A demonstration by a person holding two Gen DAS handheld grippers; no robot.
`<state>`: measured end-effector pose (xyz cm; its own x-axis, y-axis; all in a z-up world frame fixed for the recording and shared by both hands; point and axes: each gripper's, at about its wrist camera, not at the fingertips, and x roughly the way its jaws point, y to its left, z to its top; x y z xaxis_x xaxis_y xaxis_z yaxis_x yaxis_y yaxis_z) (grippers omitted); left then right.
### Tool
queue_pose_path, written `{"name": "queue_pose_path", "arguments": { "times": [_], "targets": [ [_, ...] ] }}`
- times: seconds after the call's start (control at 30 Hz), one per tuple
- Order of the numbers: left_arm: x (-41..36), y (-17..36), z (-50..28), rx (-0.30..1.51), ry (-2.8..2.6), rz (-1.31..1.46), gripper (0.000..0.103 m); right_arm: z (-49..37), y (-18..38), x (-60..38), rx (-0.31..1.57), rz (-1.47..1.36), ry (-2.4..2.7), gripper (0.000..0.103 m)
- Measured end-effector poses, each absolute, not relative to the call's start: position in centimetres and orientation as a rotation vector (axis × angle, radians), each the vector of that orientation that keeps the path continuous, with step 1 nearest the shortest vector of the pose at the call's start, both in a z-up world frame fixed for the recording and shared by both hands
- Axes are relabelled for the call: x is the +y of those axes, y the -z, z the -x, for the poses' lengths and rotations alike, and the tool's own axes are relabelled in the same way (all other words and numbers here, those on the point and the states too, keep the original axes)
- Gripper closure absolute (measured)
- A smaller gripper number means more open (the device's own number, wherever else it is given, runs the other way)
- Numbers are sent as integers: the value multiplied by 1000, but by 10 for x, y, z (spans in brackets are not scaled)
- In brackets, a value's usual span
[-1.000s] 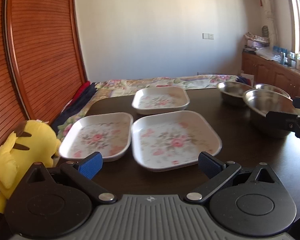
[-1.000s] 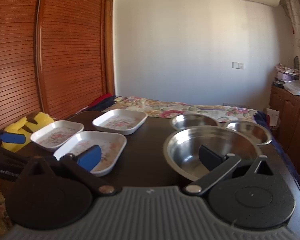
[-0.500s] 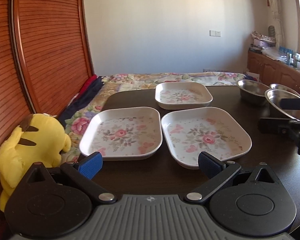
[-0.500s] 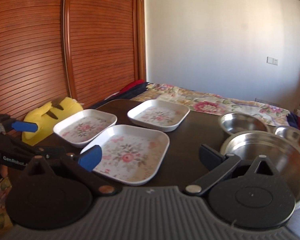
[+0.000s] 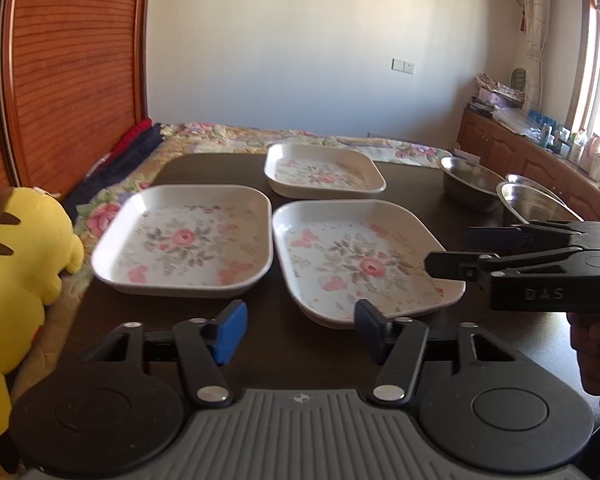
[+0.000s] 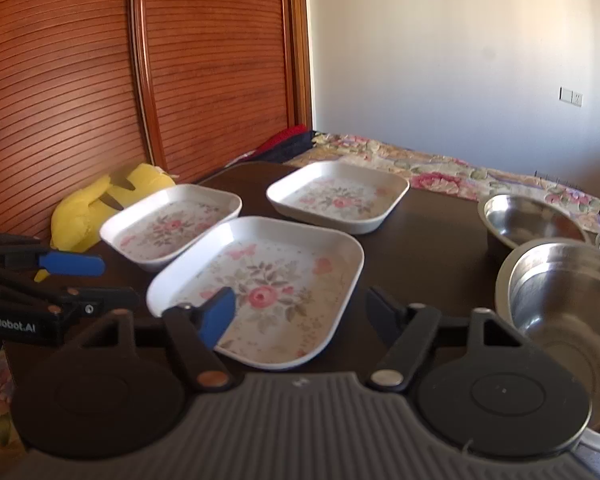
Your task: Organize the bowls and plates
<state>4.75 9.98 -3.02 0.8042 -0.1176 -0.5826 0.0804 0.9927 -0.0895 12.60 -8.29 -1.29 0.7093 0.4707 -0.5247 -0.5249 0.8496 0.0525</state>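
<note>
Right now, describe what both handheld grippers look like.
Left gripper: black linkage arms, silver pivot screws, round black discs, ribbed grey base, blue finger pads; white "GenRobot.AI" lettering on its side. Right gripper: the same build, embossed "DAS" on its side. No cables visible.

Both tools have swung left across the tabletop [image 5: 324, 364] in the last second. The left tool [image 5: 300, 330] now faces the gap between the two near floral plates, its jaws narrower than before. The right tool [image 6: 300, 312] has left the big steel bowl [image 6: 568, 292] and now hangs over the near right plate [image 6: 268, 284], jaws apart.
</note>
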Motion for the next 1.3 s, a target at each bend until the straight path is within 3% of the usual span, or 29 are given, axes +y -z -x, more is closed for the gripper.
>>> {"name": "queue_pose_path", "arguments": {
  "times": [0.3,0.77,1.07,1.3],
  "targets": [
    [102,36,-62,638,98,109,62,-137,19,-82,578,109,-573,45],
    [104,42,-72,653,121,122,66,-153,26,-81,608,121,-551,49],
    [100,45,-80,664,126,126,71,-160,31,-83,649,90,-565,66],
    [97,48,-83,665,121,131,71,-165,33,-86,662,78,-568,68]
  ]
}}
